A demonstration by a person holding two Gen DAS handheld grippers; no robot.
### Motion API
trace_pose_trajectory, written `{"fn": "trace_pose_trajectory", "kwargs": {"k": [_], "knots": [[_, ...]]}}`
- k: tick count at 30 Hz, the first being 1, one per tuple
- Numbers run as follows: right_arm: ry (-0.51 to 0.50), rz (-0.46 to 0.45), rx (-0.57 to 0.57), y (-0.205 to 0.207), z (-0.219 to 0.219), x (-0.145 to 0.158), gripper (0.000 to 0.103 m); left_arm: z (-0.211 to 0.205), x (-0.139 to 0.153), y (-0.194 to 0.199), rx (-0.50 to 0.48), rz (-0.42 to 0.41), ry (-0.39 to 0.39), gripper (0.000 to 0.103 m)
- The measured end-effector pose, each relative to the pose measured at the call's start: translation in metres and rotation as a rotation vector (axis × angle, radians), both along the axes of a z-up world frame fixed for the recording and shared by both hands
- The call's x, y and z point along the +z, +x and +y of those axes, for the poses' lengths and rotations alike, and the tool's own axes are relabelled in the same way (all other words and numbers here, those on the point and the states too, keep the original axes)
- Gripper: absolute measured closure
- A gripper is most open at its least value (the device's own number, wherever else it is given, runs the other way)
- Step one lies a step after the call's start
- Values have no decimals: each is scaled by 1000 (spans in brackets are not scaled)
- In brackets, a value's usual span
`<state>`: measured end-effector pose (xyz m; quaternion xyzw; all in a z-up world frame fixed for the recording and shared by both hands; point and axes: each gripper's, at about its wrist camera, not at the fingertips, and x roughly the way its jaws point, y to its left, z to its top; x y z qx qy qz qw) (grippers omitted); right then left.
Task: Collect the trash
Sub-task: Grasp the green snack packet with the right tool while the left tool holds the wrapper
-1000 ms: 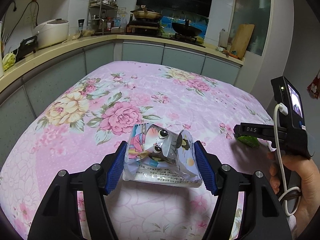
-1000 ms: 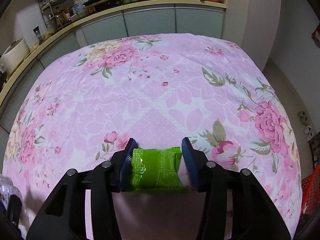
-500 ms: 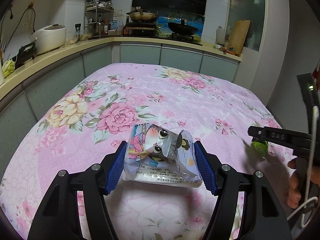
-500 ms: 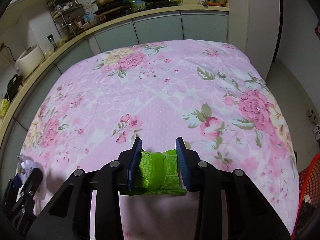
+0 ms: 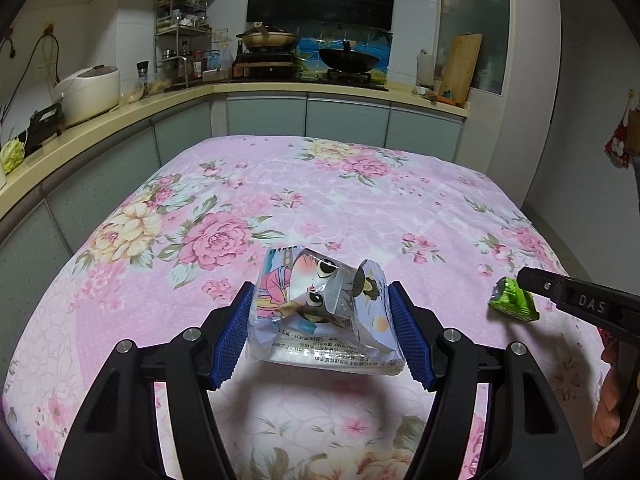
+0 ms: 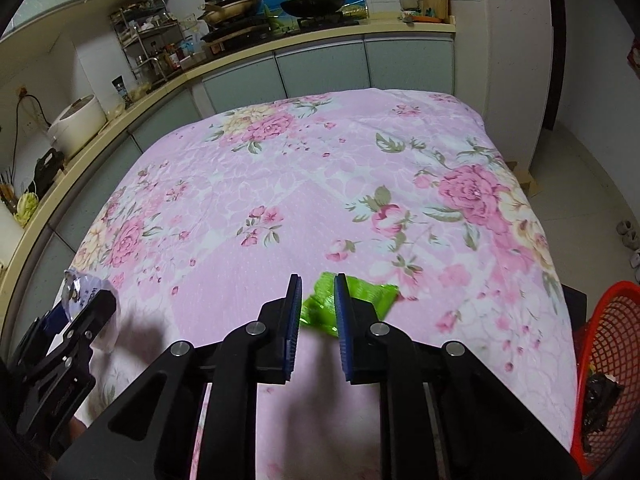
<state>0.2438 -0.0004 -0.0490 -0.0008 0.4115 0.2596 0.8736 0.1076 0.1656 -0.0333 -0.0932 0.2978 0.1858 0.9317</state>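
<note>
Left tool (image 5: 322,320) grasps a cartoon wrapper (image 5: 320,308); right tool (image 6: 316,312) pinches a half-hidden green wrapper (image 6: 352,300) near the cloth's (image 6: 320,168) right edge, beside a cropped red basket (image 6: 600,344).

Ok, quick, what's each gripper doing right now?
Left gripper: closed on the cartoon snack wrapper, held above the floral tablecloth.
Right gripper: shut on the crumpled green wrapper, which sticks out past its tips.

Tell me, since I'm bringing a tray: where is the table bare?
The floral tablecloth is bare from the cabinets to both claws. Crowded: the near edge, where the left claw holds a cartoon snack packet and the right claw a green wrapper.
</note>
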Motion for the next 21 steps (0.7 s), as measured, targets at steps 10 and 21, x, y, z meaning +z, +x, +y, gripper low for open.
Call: {"fn": "trace_pose_trajectory", "kwargs": {"k": [10,21], "knots": [[10,28,-58,21,-13,-4,36,-9,3,1,-11,-5,7,39],[-145,55,-48,34,21,-38,57,-2,1,0,0,-2,7,39]]}}
